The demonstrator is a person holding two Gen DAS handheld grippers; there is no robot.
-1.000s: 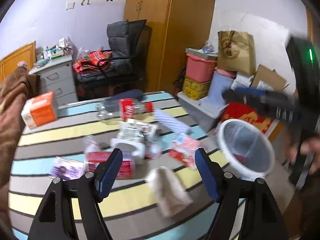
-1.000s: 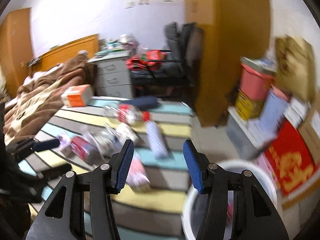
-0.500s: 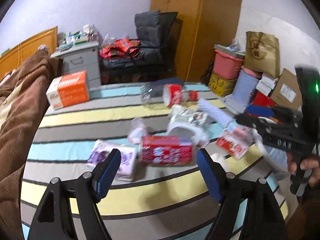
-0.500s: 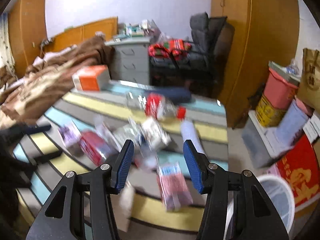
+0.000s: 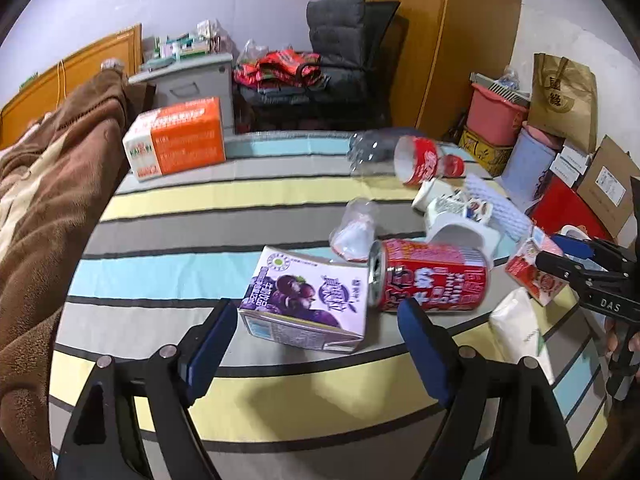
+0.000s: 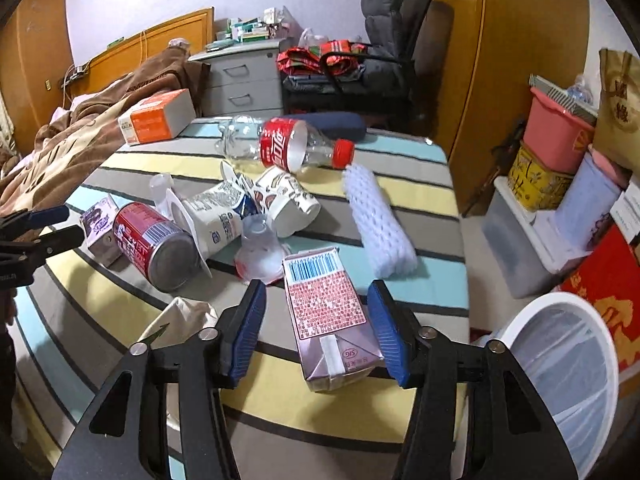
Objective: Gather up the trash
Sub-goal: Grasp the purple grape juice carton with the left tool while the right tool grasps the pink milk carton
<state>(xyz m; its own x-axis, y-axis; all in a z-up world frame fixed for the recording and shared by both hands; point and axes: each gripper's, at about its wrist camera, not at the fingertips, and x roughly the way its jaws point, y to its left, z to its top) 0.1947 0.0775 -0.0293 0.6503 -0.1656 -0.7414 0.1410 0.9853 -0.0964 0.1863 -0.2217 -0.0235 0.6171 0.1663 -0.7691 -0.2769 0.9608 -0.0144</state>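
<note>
Trash lies on a striped bed. In the left wrist view my left gripper [image 5: 314, 324] is open, its jaws either side of a purple grape juice carton [image 5: 306, 306]; a red milk can [image 5: 430, 276] lies beside it. In the right wrist view my right gripper [image 6: 318, 322] is open around a pink-red drink carton [image 6: 330, 316] near the bed's edge. A white bin [image 6: 568, 364] stands on the floor to the right. A Coke bottle [image 6: 288, 142], paper cups [image 6: 286, 198], a clear plastic cup [image 6: 258, 252] and a foam sleeve [image 6: 380, 224] lie further back.
An orange box [image 5: 176, 144] sits at the bed's far left beside a brown blanket [image 5: 44, 184]. A crumpled white bag [image 6: 180, 320] lies left of my right gripper. A chair, drawers, wardrobe and stacked boxes [image 6: 556, 152] stand beyond the bed.
Both grippers moved forward and down. The left now brackets the purple carton; the right now brackets the pink-red carton. Both stayed open.
</note>
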